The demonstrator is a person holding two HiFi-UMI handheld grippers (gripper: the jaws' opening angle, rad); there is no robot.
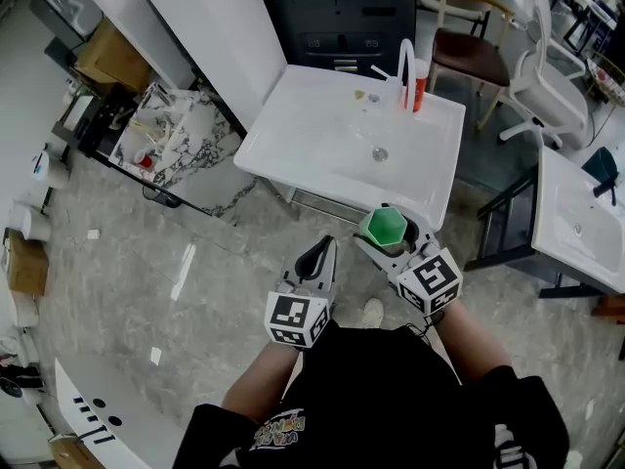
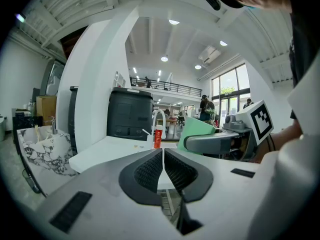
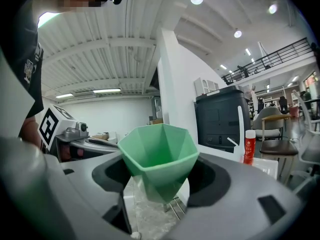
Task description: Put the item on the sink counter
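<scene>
A green faceted cup (image 1: 382, 225) sits upright between the jaws of my right gripper (image 1: 394, 240), which is shut on it just in front of the near edge of the white sink counter (image 1: 293, 135). In the right gripper view the cup (image 3: 159, 154) fills the gap between the dark pads, with the counter (image 3: 262, 166) beyond. My left gripper (image 1: 317, 259) hangs beside it, lower left, over the floor. Its pads (image 2: 150, 170) touch each other with nothing between them. From the left gripper view the cup (image 2: 196, 129) shows at the right.
A white faucet (image 1: 404, 66) and a red bottle (image 1: 419, 86) stand at the sink's back edge, with a drain (image 1: 380, 153) in the basin. A dark cabinet (image 1: 342, 18) is behind. Chairs (image 1: 469, 37) and a second sink (image 1: 576, 223) are at the right, a marbled basin (image 1: 186, 140) at the left.
</scene>
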